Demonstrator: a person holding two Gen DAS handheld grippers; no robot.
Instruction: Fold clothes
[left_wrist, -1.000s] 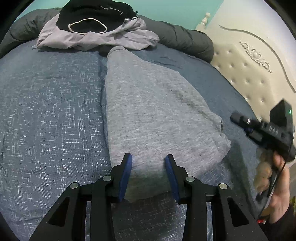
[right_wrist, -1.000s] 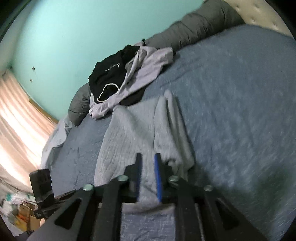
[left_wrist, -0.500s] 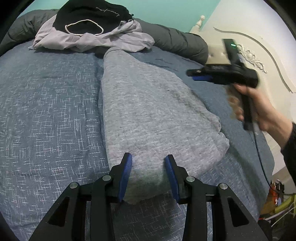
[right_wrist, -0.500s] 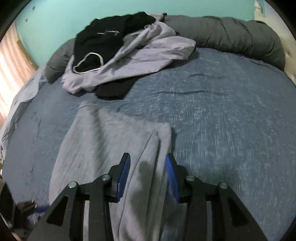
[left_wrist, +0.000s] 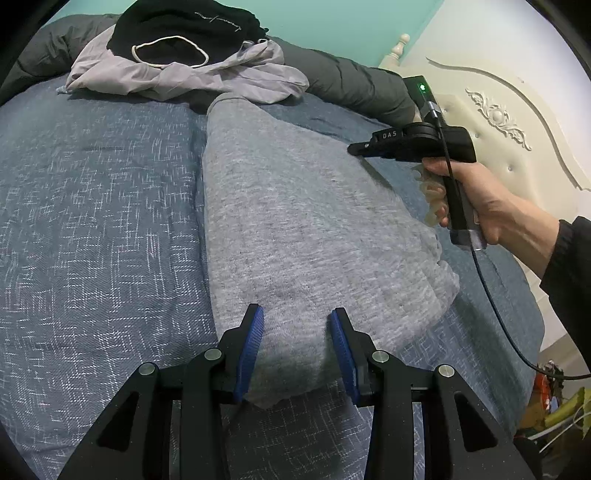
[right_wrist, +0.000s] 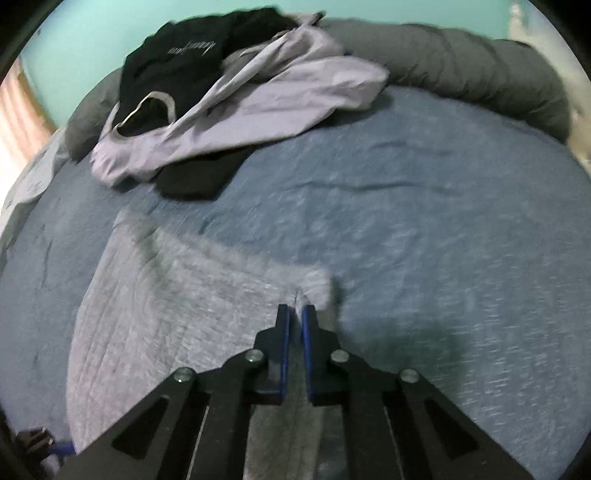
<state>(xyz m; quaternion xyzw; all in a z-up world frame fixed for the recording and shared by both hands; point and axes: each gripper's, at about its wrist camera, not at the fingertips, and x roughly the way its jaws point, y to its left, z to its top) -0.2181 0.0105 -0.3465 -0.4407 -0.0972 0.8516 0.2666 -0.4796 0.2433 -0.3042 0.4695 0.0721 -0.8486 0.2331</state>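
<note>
A grey garment (left_wrist: 295, 221) lies folded lengthwise on the blue bedcover (left_wrist: 92, 221), running away from me. My left gripper (left_wrist: 297, 328) is open, its blue pads either side of the garment's near end. A hand holds my right gripper (left_wrist: 352, 149) over the garment's far right edge. In the right wrist view the right gripper (right_wrist: 295, 314) has its fingers nearly together at the edge of the grey garment (right_wrist: 166, 295), and a thin bit of cloth appears to be pinched between them. That view is blurred.
A pile with a black garment (left_wrist: 184, 26) and a lilac one (left_wrist: 221, 77) sits at the far end of the bed. Behind it lies a rolled dark grey duvet (left_wrist: 351, 81). A cream tufted headboard (left_wrist: 498, 110) stands on the right.
The right gripper swung from the bed's right side to over the garment's right edge, opened half a second ago, and has now closed. The left gripper has stayed put and open.
</note>
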